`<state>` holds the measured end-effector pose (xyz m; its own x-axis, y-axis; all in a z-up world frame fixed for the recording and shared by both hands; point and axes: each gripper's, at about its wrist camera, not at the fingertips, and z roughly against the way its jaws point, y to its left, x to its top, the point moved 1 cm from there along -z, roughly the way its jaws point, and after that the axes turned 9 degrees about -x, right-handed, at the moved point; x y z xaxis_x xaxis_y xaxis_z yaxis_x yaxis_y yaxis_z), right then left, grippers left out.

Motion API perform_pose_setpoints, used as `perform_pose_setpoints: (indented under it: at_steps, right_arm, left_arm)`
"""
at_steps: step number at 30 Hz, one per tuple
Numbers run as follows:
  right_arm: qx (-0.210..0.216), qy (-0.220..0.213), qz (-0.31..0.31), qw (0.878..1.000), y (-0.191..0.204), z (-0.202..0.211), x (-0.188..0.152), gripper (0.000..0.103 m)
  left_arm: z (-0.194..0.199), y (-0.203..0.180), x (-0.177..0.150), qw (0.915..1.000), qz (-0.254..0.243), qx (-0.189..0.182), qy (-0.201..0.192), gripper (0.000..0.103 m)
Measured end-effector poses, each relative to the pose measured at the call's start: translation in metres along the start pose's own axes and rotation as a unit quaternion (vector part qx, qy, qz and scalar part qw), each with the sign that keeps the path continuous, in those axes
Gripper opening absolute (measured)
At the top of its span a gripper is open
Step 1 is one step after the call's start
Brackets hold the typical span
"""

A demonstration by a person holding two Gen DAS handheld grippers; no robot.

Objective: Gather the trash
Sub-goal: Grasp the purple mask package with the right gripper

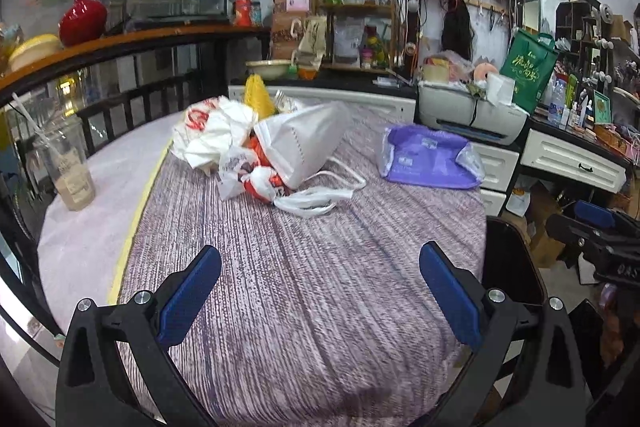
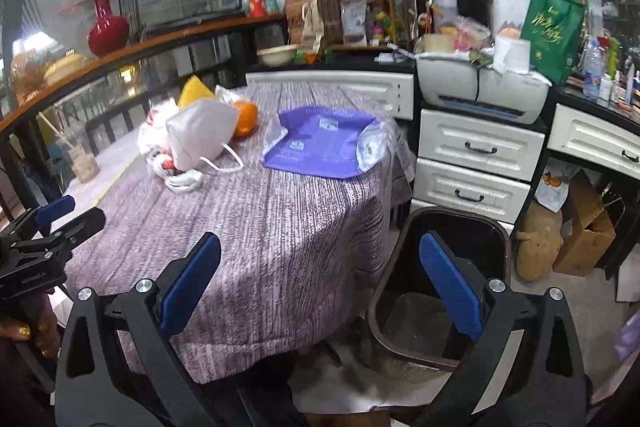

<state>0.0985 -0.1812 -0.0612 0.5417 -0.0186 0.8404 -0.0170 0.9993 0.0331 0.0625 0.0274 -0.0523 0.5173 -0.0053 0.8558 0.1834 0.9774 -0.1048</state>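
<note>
Right wrist view – both grippers' fingers spread, empty; bin part-hidden behind right gripper; left gripper.

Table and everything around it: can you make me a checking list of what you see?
Surface: table under a striped purple-grey cloth; bare pale strip on its left.
Job's things: white paper bag lying on crumpled plastic bags; purple packet lying flat; dark bin on the floor beside the table.
Clutter: iced drink cup with straw; orange behind the bags.
Grippers: left gripper open, empty; right gripper open, empty.
Cables: black cord over the printer.
Surroundings: white drawers, red vase, green tote, crowded shelves.
</note>
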Motion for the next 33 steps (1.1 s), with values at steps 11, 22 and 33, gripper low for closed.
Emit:
perform_pose_setpoints:
  at_steps: [11,22,33]
  right_arm:
    - [-0.028,0.056,-0.035,0.997,-0.010,-0.112,0.059,0.098]
    - [-0.028,0.088,-0.017,0.996,-0.015,-0.173,0.081,0.060]
    - [0.018,0.080,-0.015,0.996,-0.008,-0.172,0.081,0.029]
  left_arm:
    - [-0.046,0.049,0.033,0.9986,0.003,0.017,0.050,0.098]
    - [-0.063,0.122,0.067,0.9921,0.110,0.002,0.059,0.098]
    - [-0.101,0.190,0.097,0.9792,0.195,-0.015,0.056,0.097]
